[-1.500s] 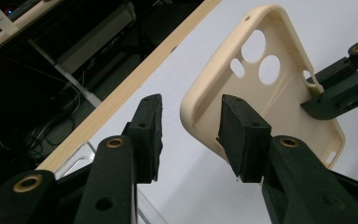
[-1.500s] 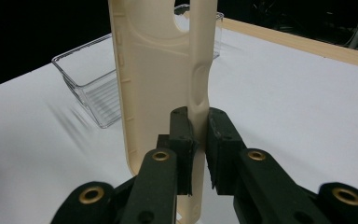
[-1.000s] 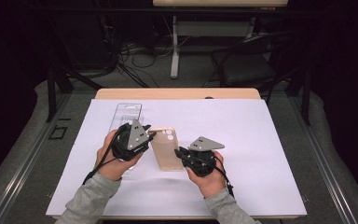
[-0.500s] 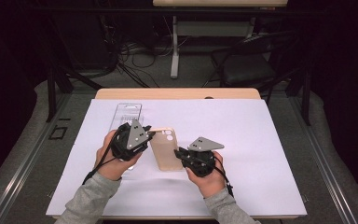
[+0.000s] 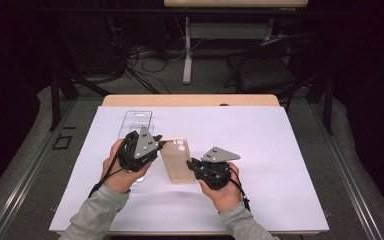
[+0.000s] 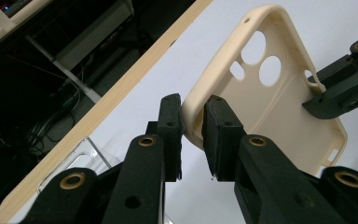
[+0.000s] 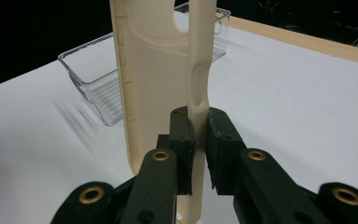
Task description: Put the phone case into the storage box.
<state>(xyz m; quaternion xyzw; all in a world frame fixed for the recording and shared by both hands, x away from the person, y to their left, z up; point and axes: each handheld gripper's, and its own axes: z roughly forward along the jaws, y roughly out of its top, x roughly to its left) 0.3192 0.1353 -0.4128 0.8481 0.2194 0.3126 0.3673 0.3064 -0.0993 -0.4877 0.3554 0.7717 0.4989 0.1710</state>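
The beige phone case [image 5: 176, 160] is held above the table [image 5: 280, 150] by both grippers. One long edge is clamped by the left gripper [image 6: 193, 123], whose jaws have just been closing; the opposite edge is gripped by the right gripper [image 7: 198, 135]

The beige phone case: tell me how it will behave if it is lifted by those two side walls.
The beige phone case looks thin and hollow, so probably light. The left gripper and right gripper each pinch one narrow wall, so it may flex or twist between them. Its smooth, rounded rim suggests it could slip under a light pinch.
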